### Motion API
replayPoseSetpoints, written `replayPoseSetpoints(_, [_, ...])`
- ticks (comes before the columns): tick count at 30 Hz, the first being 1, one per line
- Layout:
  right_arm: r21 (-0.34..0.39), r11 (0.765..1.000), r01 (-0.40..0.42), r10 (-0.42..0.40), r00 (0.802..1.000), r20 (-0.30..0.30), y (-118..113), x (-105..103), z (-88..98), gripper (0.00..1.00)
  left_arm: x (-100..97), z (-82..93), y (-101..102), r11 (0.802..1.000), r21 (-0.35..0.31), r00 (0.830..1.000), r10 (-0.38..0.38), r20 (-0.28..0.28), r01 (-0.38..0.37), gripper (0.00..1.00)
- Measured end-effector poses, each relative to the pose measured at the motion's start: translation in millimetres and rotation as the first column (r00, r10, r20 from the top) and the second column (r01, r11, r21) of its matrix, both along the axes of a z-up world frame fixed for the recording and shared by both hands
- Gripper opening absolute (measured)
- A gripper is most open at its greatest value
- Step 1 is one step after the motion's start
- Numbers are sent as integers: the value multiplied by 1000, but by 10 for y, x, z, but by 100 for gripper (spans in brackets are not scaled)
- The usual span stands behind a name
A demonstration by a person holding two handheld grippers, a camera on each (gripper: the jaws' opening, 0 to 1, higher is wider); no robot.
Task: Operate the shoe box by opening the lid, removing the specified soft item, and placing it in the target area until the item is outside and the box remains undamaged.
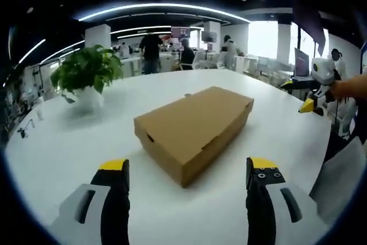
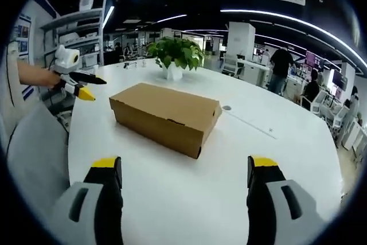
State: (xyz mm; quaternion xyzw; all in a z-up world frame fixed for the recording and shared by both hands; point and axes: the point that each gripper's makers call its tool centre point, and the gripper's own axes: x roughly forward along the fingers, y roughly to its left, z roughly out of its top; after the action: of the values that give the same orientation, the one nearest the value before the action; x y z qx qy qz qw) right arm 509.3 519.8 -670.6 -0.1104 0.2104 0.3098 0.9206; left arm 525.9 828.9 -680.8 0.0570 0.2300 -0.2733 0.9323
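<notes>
Now, shoe box [image 1: 195, 132] lies shut mid-desk [image 1: 69, 153], bare white surface all around; potted plant [image 1: 86, 76] well apart near far edge. Left gripper [image 1: 192, 179] and right gripper [image 2: 184, 173] hover short of box, jaws wide, empty.

text: none readable | shoe box [image 1: 195, 130]: plain, unmarked | wall posters: blurred

brown shoe box [image 1: 195, 130], white table [image 1: 74, 147], green plant [image 1: 89, 68]

The shoe box [image 1: 193, 131] lies closed on the table [image 1: 69, 153], the potted plant [image 1: 87, 76] standing beyond it.
</notes>
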Motion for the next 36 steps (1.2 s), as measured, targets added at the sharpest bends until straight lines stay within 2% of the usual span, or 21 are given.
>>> replayPoseSetpoints(16, [-38,995,-92,92,996,-19,124,400,-157,77,126,-142,3,1000,10,1000,12,-27,-12,72])
replayPoseSetpoints(24, [-65,989,-134,133,991,-26,224,567,-241,69,178,-262,-36,999,31,999,25,-48,-23,68])
replayPoseSetpoints(36, [-65,986,-153,151,988,-33,336,825,-317,57,344,-330,-107,998,52,998,44,-52,-41,58])
